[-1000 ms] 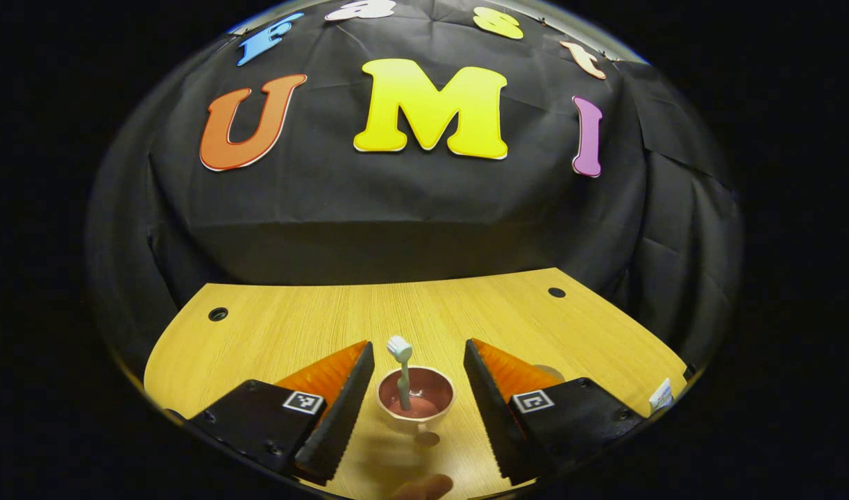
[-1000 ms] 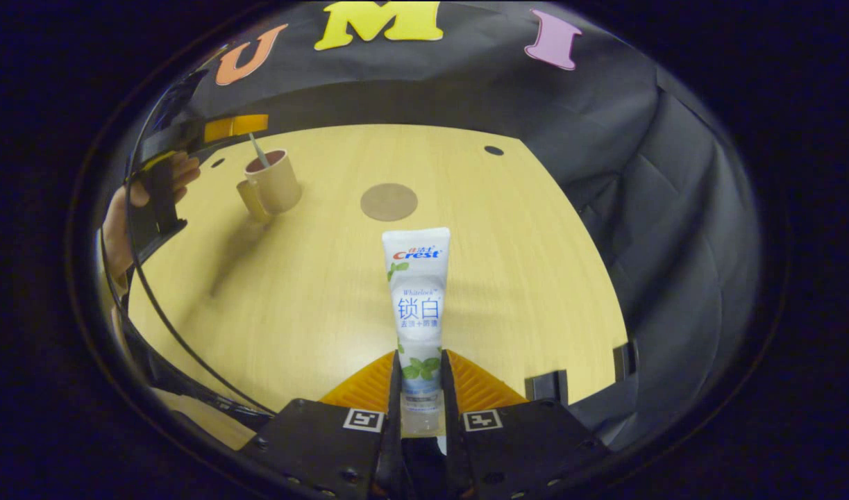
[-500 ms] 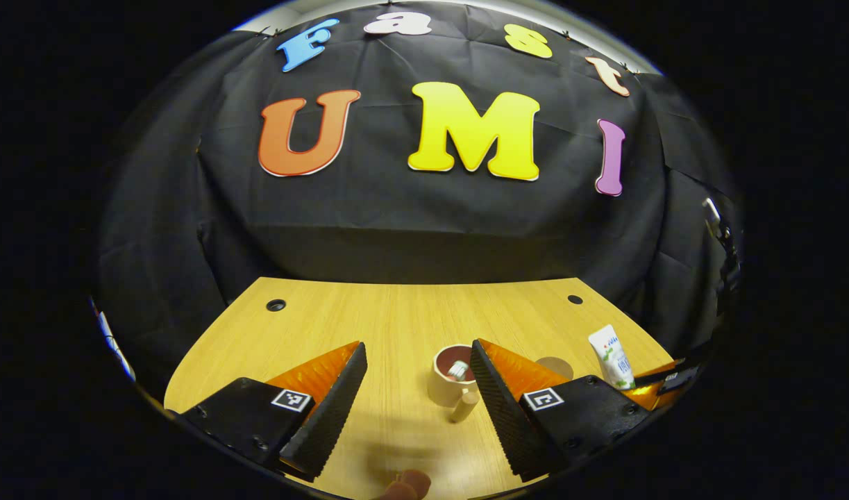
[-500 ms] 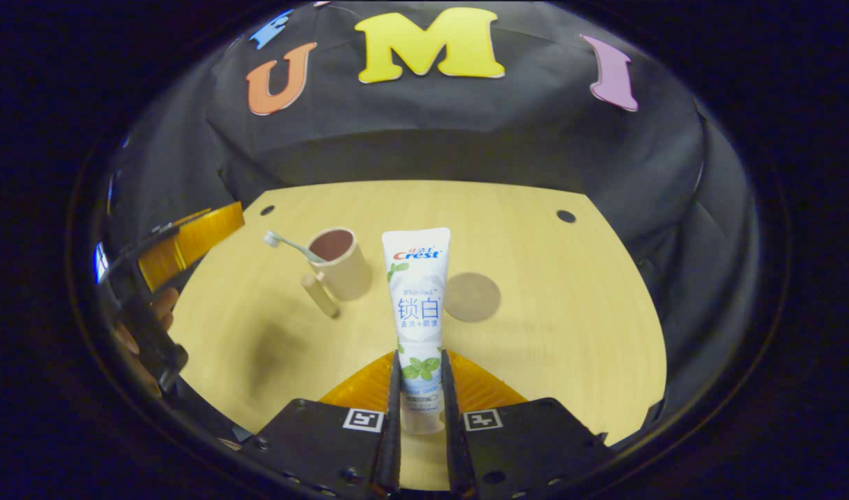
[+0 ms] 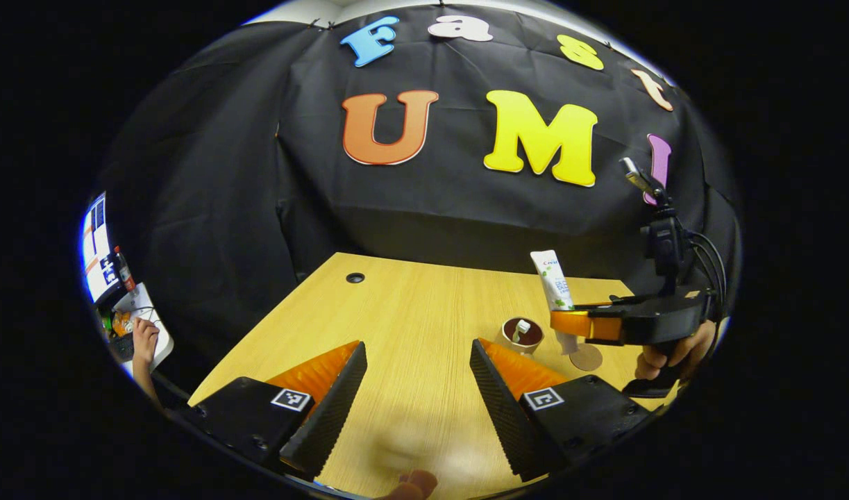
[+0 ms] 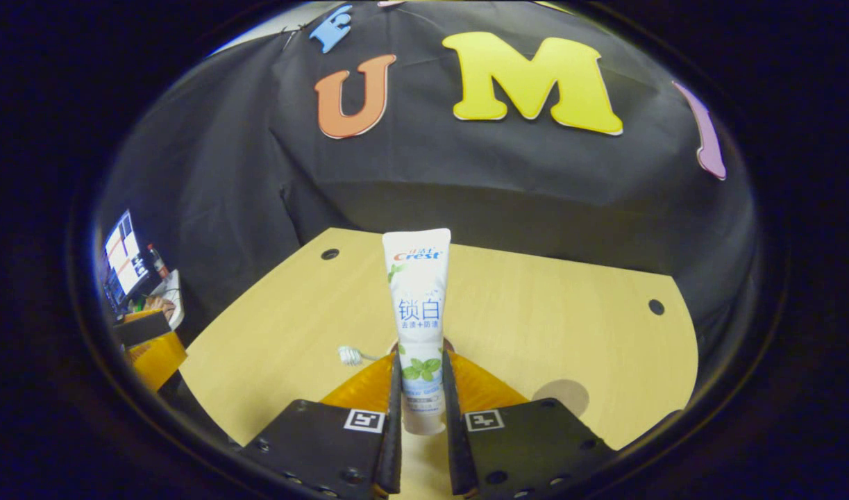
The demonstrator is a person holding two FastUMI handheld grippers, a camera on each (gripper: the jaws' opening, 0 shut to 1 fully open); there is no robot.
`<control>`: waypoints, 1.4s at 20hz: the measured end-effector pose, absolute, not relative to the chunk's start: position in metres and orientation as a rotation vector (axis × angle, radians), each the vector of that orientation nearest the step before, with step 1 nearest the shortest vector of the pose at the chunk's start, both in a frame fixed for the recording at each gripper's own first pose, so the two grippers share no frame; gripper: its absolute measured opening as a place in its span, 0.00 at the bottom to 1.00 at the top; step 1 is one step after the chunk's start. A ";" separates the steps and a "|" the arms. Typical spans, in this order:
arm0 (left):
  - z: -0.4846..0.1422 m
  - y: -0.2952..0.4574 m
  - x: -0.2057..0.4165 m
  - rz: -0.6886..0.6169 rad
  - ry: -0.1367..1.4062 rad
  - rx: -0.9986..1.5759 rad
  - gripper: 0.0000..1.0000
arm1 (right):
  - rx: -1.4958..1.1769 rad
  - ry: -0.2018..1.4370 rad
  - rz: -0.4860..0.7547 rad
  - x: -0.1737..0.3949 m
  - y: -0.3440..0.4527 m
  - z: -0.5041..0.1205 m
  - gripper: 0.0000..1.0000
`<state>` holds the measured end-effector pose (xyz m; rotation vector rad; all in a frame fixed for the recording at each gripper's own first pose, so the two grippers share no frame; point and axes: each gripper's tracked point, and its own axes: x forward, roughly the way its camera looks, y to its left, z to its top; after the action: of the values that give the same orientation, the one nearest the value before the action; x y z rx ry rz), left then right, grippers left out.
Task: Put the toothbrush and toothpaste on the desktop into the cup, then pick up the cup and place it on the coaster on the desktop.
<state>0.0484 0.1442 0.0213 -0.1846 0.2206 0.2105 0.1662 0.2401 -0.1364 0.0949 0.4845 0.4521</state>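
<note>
Wood-grain yellow desktop (image 5: pixel 410 312) carries the round brown-lined cup (image 5: pixel 522 334) in the left gripper view, a pale toothbrush (image 5: pixel 518 328) already in it and the flat round brown coaster (image 5: pixel 586 357) just beside; the left gripper (image 5: pixel 417 389) hangs released near the cup, while the right gripper (image 5: pixel 570 321) carries the white toothpaste tube (image 5: pixel 553 281) just above it. In the right gripper view, that gripper (image 6: pixel 421 396) is clenched on the tube (image 6: pixel 417 312), the toothbrush head (image 6: pixel 349 355) just beside; lower the tube upright, centred over the cup, before letting go.
</note>
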 end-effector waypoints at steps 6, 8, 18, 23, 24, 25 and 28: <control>0.038 0.116 0.030 0.188 0.135 -0.212 0.95 | 0.080 0.304 0.455 0.218 0.258 -0.122 0.27; 0.052 0.115 0.027 0.202 0.051 -0.177 0.95 | 0.064 0.300 0.465 0.221 0.264 -0.126 0.29; 0.066 0.087 0.037 0.162 0.001 -0.066 0.95 | 0.040 0.280 0.452 0.203 0.253 -0.121 0.38; 0.055 0.077 0.069 0.114 0.041 -0.066 0.95 | 0.069 0.321 0.458 0.176 0.223 -0.112 0.67; 0.050 0.074 0.077 0.103 0.057 -0.080 0.95 | 0.073 0.327 0.462 0.166 0.216 -0.109 0.73; 0.045 0.072 0.084 0.090 0.074 -0.098 0.95 | 0.076 0.326 0.464 0.160 0.207 -0.104 0.84; 0.021 0.058 0.113 0.057 0.152 -0.133 0.95 | 0.044 0.299 0.418 0.142 0.167 -0.089 0.98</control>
<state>0.1126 0.0583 0.0215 -0.1335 0.1519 0.0568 0.1421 0.1675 -0.0894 0.0439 0.2989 0.4179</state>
